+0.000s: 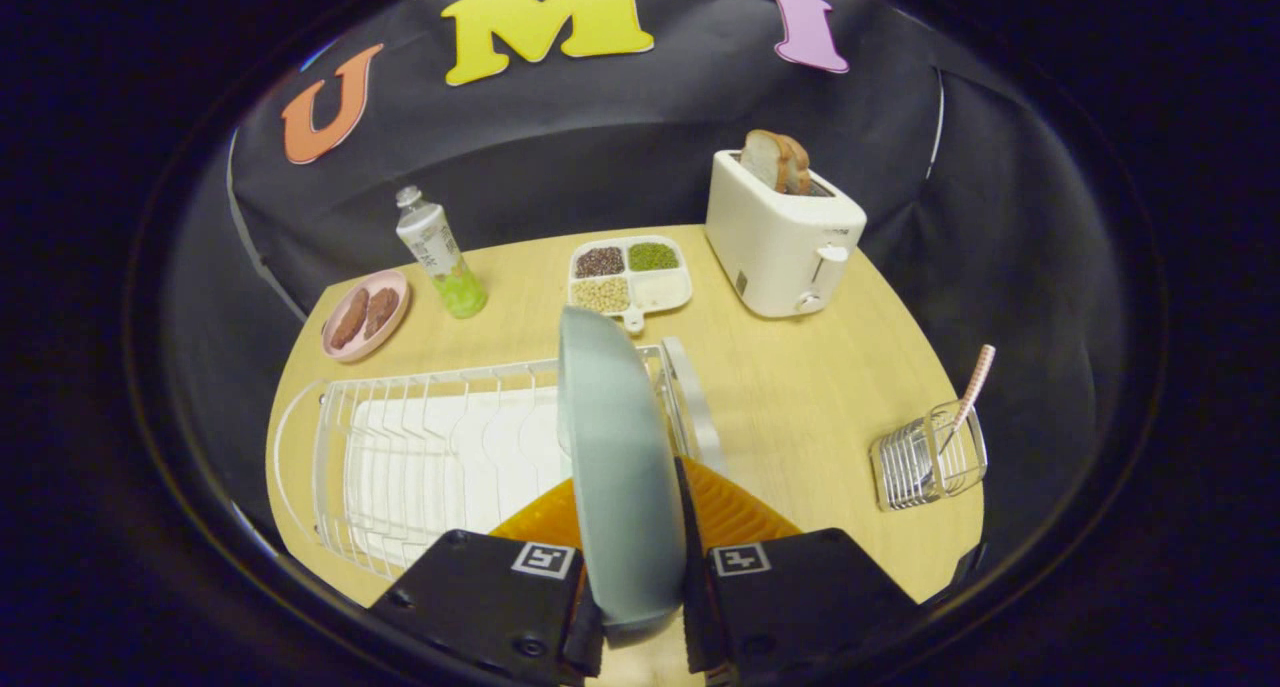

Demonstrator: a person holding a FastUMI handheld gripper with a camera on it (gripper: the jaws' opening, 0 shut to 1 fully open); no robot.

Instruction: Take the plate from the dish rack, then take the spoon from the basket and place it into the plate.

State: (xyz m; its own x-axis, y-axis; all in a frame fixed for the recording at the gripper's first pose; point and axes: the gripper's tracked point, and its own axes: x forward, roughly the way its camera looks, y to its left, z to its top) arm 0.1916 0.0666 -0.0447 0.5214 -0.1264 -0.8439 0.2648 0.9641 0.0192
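Note:
A pale grey-green plate point(615, 457) stands on edge between my two fingers, and my gripper point(640, 552) is shut on its near rim. The plate's far edge rises above the right end of the white wire dish rack point(430, 447); I cannot tell whether its lower edge still touches the rack. To the right of the fingers, near the table's right edge, a small wire basket point(928, 459) holds a spoon point(972, 382) with a pink-and-white handle that leans up and to the right.
Beyond the rack on the wooden table point(800, 387) are a divided tray of beans point(630, 275), a white toaster point(782, 235) with bread slices, a bottle of green liquid point(440, 254) and a pink dish point(367, 314) with brown patties.

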